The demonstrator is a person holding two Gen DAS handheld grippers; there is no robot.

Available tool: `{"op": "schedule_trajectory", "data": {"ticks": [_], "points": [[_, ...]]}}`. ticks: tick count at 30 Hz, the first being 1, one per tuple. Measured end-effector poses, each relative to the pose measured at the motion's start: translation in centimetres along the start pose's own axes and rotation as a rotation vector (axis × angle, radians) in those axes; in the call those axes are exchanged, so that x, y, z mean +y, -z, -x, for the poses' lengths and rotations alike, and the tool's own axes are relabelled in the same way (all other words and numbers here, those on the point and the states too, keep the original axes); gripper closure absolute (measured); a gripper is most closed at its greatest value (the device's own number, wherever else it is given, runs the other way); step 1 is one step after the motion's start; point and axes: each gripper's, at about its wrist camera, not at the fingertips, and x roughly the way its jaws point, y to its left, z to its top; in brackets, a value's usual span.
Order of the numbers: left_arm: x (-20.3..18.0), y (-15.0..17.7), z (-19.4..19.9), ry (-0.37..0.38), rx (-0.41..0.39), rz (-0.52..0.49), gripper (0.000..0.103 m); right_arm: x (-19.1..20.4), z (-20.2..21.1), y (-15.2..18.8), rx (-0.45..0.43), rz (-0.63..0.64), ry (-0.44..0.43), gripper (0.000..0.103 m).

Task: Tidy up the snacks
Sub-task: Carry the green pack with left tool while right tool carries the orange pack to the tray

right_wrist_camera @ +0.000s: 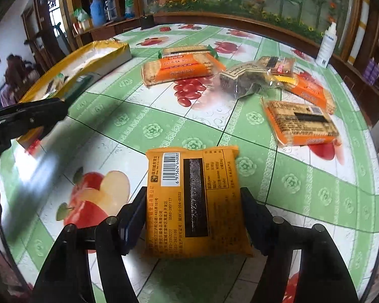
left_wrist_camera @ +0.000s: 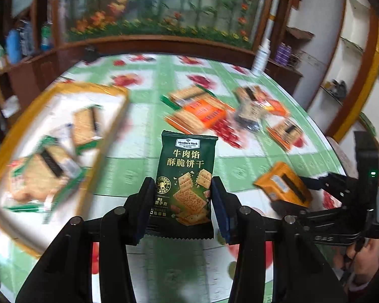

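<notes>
My left gripper (left_wrist_camera: 183, 202) is shut on a dark green cracker packet (left_wrist_camera: 187, 174) and holds it above the table. My right gripper (right_wrist_camera: 193, 217) is shut on a yellow-orange snack packet (right_wrist_camera: 193, 202), barcode side up; this packet also shows in the left wrist view (left_wrist_camera: 283, 184). A yellow-rimmed box (left_wrist_camera: 63, 136) at the left holds several cracker packets; it also shows in the right wrist view (right_wrist_camera: 88, 60). Several loose packets lie on the table: an orange one (right_wrist_camera: 179, 69), a clear-wrapped dark one (right_wrist_camera: 247, 80) and an orange-edged one (right_wrist_camera: 300, 123).
The round table has a green and white fruit-print cloth (right_wrist_camera: 164, 126). A white bottle (right_wrist_camera: 327, 45) stands at the far right edge. A wooden cabinet with a flower picture (left_wrist_camera: 164, 7) runs behind the table. Shelves with bottles (right_wrist_camera: 98, 10) stand at the far left.
</notes>
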Motion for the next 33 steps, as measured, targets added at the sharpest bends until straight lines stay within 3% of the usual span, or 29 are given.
{"op": "schedule_trajectory", "data": {"ticks": [7,24,33], "points": [[1.2,-0.1,1.1,-0.095,-0.038,0.032,0.060,0.9,2.2,-1.7,-0.084,-0.014,-0.060,0.032],[4.1,0.9,2.7,-0.173,-0.047,0.090,0.060,5.7,2.9,-4.8,-0.149,0.051,-0.170,0.032],[6.7,0.9,4.3,-0.253,-0.068,0.131,0.060,9.3,3.0,-8.4,-0.197,0.092,-0.262,0.032]]}}
